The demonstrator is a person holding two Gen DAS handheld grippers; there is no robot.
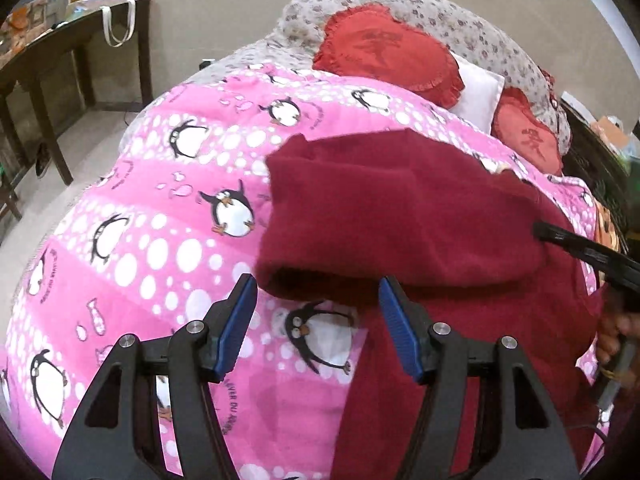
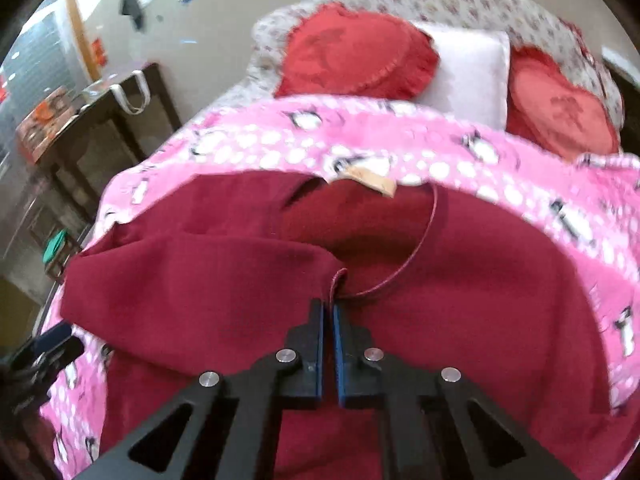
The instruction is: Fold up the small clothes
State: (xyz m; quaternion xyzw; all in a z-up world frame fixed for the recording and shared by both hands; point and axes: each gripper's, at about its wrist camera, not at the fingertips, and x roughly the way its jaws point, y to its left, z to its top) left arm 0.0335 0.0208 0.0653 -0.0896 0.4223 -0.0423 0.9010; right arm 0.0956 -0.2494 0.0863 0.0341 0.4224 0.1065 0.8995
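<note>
Penguin blanket (image 1: pixel 160 208), maroon garment (image 2: pixel 460 288) hem-gripped, collar far

One maroon garment (image 2: pixel 224 280), two red cushions (image 2: pixel 352 56), perhaps one white pillow (image 2: pixel 468 68)

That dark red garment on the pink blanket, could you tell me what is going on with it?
A person with a gripper in each hand is folding the dark red garment on the pink penguin blanket. The right gripper is shut on a hemmed edge of the cloth, which is doubled over the rest of the garment. The left gripper is open just short of a rolled fold and holds nothing. The fold is not yet finished.
</note>
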